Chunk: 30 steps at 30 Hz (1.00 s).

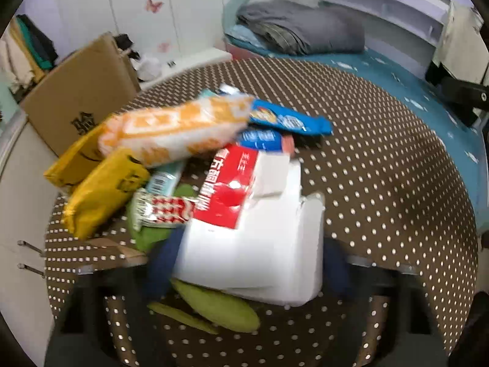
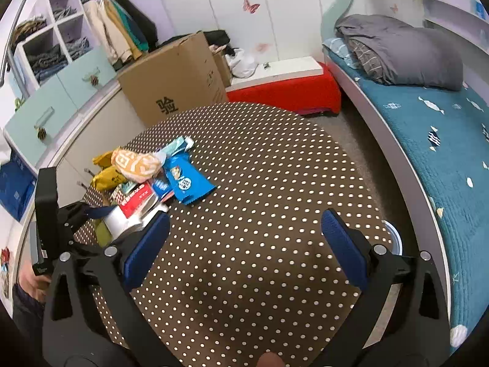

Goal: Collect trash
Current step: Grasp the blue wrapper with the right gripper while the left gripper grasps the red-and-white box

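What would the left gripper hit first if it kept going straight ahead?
Probably the white carton, which lies right between the left gripper's blurred fingers; whether they already touch it is unclear.

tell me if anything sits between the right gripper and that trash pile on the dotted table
Nothing visible does. The right gripper is open over bare polka-dot tablecloth, and the trash pile lies ahead to its left. Only the left gripper, closed around the white box, sits at the pile's near edge.
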### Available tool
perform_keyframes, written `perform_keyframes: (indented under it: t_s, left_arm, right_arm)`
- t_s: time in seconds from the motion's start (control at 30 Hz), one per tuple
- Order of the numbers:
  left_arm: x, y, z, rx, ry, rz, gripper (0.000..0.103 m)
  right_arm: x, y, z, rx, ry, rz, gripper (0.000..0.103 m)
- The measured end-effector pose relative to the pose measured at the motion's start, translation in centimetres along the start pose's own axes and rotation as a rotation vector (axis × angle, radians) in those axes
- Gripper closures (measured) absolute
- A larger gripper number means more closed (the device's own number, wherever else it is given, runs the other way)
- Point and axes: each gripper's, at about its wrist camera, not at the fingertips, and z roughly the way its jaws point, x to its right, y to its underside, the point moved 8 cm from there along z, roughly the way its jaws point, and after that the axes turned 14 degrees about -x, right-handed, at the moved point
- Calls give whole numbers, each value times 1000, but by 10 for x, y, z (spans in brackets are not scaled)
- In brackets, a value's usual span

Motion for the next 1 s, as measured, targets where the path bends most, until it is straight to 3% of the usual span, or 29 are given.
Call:
perform_keyframes:
  t_s: [0.17,0.43,0.57,0.67,0.7,0.77,0.8,1.0]
  left_arm:
    - [18,8,-10,12,33,28,33]
    - [28,24,-15,22,-13,1,32]
    - [29,14,-12,30,-9,-12,32]
    - [34,10,-11,33,18,-9,34]
    - [35,8,-10,33,23,-8,34]
    - [39,8,-11,34,32,-8,34]
    - [40,8,-10,34,34,-11,34]
    - [47,9,-10,36,39,1,35]
  right_arm:
    - [-18,-5,31,-70,0,-110,6]
    - [-44,-48,97,-156,-35,-254,7]
    - [-64,-62,123,-201,-70,-307,21]
    - [-77,-64,139,-227,-77,-355,44]
    - [-80,-64,139,-225,-93,-356,58]
    - [-82,-60,140,-231,-65,-373,62]
    - [-81,-56,138,-231,-39,-389,81]
    - [-48,-37,114,-213,-41,-294,87]
